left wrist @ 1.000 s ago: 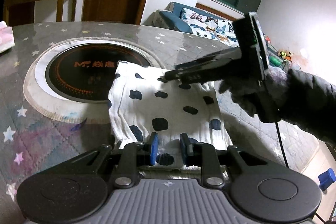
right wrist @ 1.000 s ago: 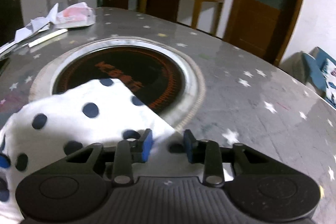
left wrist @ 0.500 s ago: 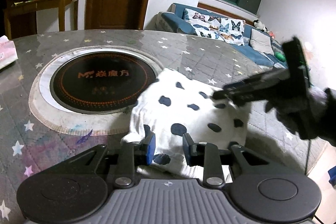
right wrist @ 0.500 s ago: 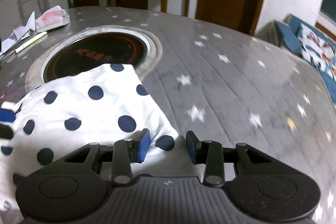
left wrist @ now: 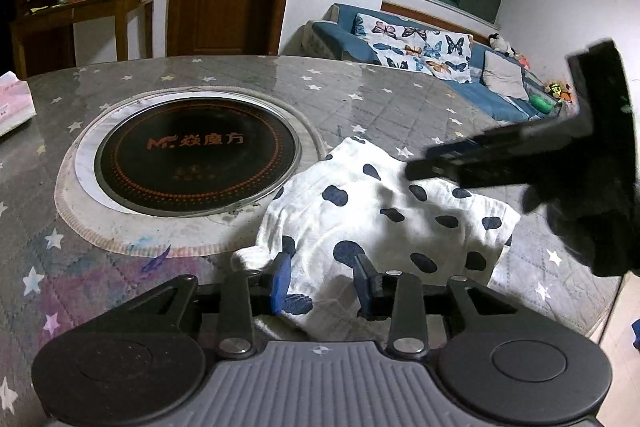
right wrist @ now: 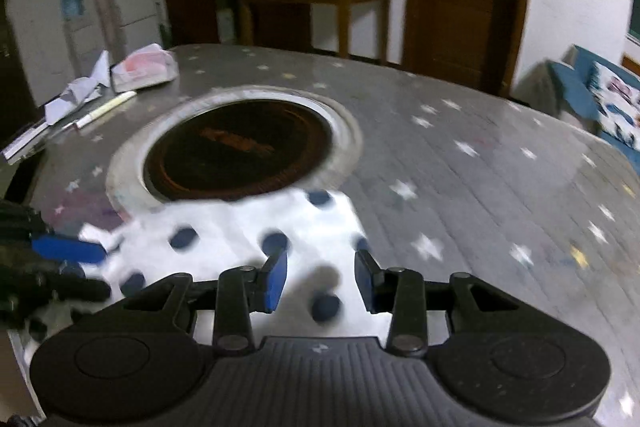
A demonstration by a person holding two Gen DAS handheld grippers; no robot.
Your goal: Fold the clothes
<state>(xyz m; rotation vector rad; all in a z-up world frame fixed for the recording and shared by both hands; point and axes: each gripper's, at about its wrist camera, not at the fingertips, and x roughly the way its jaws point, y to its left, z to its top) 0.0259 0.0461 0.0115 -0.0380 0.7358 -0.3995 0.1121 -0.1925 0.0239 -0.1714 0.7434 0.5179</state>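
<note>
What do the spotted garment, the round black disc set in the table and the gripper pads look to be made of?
Spotted garment: soft woven cotton-like cloth, matte, crumpling into folds. Black disc: probably glass or ceramic, glossy with printed lettering. Pads: blue, matte, perhaps rubber or plastic.

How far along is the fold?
Done: the spotted cloth already lies as a compact folded bundle on the table, beside the cooktop. In hand: nothing; the left gripper and right gripper are both open over it. Left: possibly one more fold or some smoothing, since it looks rumpled.
</note>
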